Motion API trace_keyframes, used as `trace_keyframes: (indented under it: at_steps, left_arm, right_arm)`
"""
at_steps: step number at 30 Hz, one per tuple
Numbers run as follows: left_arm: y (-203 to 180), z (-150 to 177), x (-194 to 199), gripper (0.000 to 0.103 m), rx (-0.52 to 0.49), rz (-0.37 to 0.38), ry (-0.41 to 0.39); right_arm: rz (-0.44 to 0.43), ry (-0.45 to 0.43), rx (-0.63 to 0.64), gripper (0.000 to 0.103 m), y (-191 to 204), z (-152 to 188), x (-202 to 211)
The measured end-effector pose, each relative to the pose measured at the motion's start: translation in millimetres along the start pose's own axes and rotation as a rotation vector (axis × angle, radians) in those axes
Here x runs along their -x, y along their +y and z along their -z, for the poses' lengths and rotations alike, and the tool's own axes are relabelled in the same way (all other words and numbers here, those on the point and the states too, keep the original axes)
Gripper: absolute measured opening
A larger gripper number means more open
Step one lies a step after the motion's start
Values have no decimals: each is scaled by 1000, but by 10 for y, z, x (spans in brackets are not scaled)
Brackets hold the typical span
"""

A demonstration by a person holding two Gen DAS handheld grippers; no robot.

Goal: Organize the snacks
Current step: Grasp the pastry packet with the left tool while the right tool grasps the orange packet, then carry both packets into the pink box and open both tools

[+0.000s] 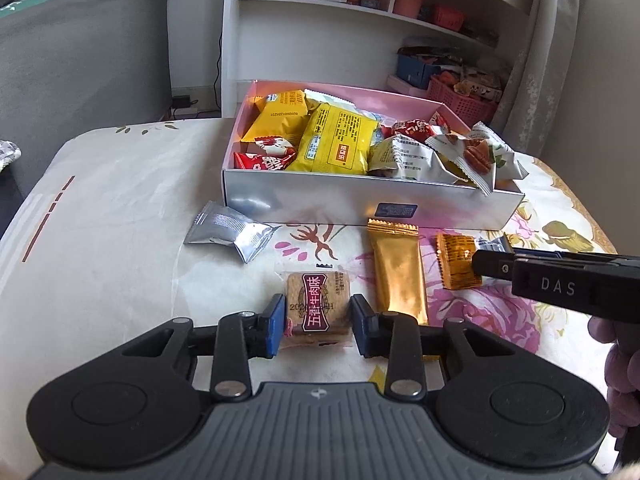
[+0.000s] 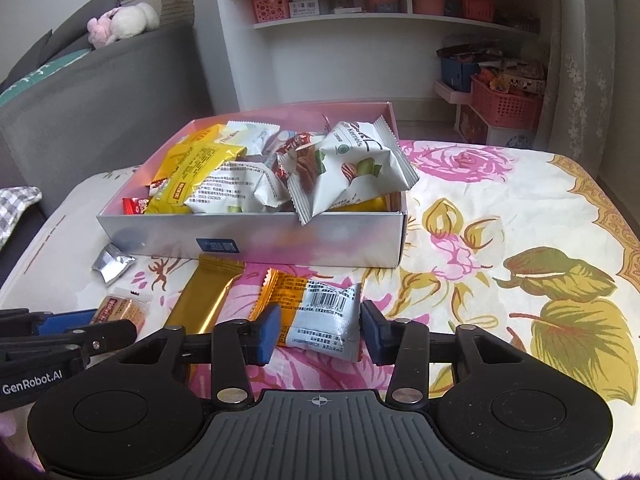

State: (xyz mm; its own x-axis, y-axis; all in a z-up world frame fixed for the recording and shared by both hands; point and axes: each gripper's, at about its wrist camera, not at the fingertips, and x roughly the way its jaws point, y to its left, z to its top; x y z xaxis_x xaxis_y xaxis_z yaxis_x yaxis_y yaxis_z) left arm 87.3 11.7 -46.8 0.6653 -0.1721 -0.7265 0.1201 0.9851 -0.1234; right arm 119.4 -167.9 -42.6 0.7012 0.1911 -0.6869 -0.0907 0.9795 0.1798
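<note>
A shallow white box [image 1: 360, 208] with a pink inside sits at the far side, heaped with yellow, white and red snack packets [image 1: 336, 140]. In front of it, left to right, lie a crumpled silver packet [image 1: 228, 232], a clear-wrapped biscuit [image 1: 318, 308] nearest, a long gold bar [image 1: 398, 276] lying lengthwise, and an orange-and-grey barcoded packet [image 2: 320, 312], all flat.

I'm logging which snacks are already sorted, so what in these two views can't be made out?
- Snacks deep in the box: buried under the top packets, both views.
- Orange packet: half covered by the barcode packet, right view.
- Biscuit pack date print: too blurred, left view.
</note>
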Motion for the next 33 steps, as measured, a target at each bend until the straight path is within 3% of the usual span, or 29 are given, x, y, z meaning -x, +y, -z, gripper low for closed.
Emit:
trace_keyframes:
  at_steps: [4,7,8,10,12,20,21,24,29,30,33]
  left_arm:
    - [-23,5,49,32,0,10,-1]
    - [-23,-1,84,32,3,17,-4]
    - [-23,-2,92,32,5,19,-4]
    - [-22,-6,97,32,9,20,-1]
    - [-23,-7,94,32,11,20,2]
    - [-30,11,64,32,6,12,18]
    - [-31,12,60,32,6,11,19]
    - [-33,12,58,32,7,10,20]
    - [-18,-1,92,32,12,15,10]
    - [-13,-7,106,32,15,18,7]
    - [11,-33,159,32,23,27,-7]
  right_arm:
    - [-31,24,-32,30,-50,-24,33]
    - [-67,30,-52,37,-72,-6,56]
    - [-73,33,-55,41,-68,1,59]
    - [-66,19,-46,66,-38,18,75]
    - [-64,10,-23,72,2,27,74]
    - [-11,23,73,73,147,97,-86]
    - [-4,16,90,71,168,108,-91]
    - [-18,4,122,49,202,106,-82]
    - [-50,1,102,36,174,63,-32]
    - [-76,1,85,15,152,42,-4]
    - [-111,-7,55,10,145,-12,87]
